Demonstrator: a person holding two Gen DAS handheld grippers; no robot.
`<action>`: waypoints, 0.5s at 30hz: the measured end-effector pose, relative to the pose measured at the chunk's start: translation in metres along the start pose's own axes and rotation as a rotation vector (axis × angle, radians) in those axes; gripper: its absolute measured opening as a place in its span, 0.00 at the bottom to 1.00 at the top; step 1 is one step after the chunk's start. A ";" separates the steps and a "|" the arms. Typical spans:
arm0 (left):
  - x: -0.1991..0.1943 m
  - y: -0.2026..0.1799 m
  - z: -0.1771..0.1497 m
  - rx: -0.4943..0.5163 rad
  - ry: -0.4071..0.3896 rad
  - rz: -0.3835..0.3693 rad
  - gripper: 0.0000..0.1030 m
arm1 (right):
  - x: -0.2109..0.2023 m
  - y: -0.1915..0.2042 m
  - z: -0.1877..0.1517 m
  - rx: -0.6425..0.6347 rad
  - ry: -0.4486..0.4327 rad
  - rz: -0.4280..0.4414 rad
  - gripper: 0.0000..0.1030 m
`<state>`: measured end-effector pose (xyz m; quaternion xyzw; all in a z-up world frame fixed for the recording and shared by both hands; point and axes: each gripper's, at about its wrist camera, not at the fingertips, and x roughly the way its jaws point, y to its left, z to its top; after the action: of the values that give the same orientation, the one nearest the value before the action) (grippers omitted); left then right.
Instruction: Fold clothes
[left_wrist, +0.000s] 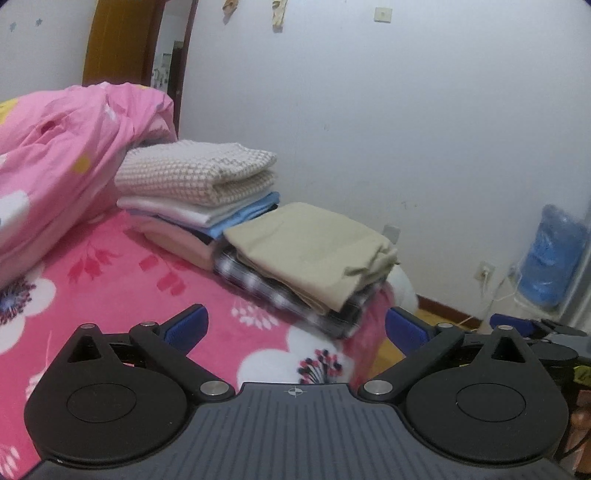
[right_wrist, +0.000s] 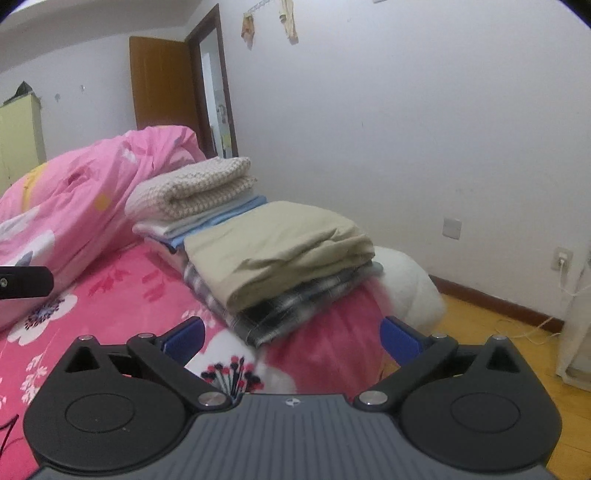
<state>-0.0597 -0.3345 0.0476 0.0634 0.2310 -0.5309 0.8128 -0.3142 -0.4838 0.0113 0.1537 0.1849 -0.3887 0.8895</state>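
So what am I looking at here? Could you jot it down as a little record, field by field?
surface: bed with pink floral blanket
near stack: beige folded garment on top of a plaid one
far stack: checked cloth on top, white and blue layers below
behind: pink quilt, bunched
left gripper: open, holding nothing
right gripper: open, holding nothing

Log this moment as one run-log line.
left gripper: open, empty | right gripper: open, empty | beige garment: folded, atop plaid garment | bed
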 end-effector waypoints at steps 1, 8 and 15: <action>-0.005 -0.002 -0.002 0.000 -0.007 0.017 1.00 | -0.005 0.003 0.000 -0.003 0.003 -0.011 1.00; -0.014 -0.016 -0.006 0.087 -0.024 0.147 1.00 | -0.030 0.020 0.003 -0.009 -0.027 -0.057 1.00; -0.005 -0.015 -0.006 0.068 -0.034 0.187 1.00 | -0.030 0.030 0.007 -0.047 -0.022 -0.043 1.00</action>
<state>-0.0765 -0.3348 0.0462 0.1035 0.1922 -0.4614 0.8599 -0.3090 -0.4486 0.0347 0.1244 0.1875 -0.4048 0.8863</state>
